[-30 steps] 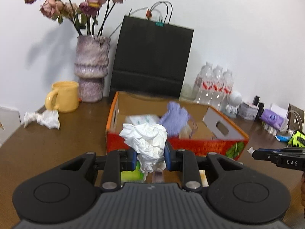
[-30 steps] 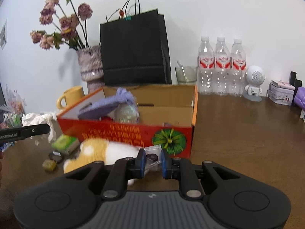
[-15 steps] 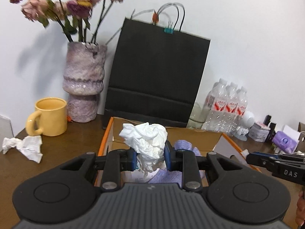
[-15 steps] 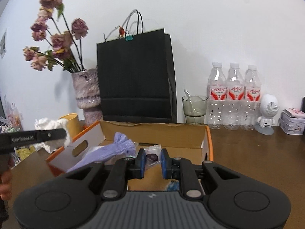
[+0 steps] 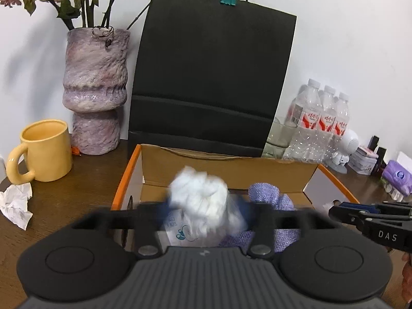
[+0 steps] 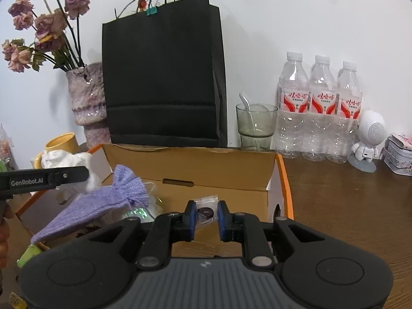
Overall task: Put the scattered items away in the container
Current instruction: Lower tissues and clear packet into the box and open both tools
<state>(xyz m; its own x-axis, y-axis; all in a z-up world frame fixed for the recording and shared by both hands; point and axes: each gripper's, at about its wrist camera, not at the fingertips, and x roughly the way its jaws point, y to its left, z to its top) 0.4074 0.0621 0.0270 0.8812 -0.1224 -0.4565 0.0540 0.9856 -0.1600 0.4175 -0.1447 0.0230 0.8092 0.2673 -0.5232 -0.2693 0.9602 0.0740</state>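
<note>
The orange cardboard box stands open on the brown table; it also shows in the right wrist view. My left gripper hangs over the box, its jaws parted and blurred, with the crumpled white tissue between them, blurred. A purple knit pouch lies in the box, also in the right wrist view. My right gripper is over the box with jaws parted; the small clear bag with a dark disc sits between the pads. I cannot tell whether they touch it.
A black paper bag stands behind the box. A purple vase, a yellow mug and a tissue wad are at the left. Water bottles, a glass and a white figure are at the right.
Both grippers moved forward from the table's front to above the box. The left jaws have spread and the tissue is blurred between them. The right jaws have widened around the small bag.
</note>
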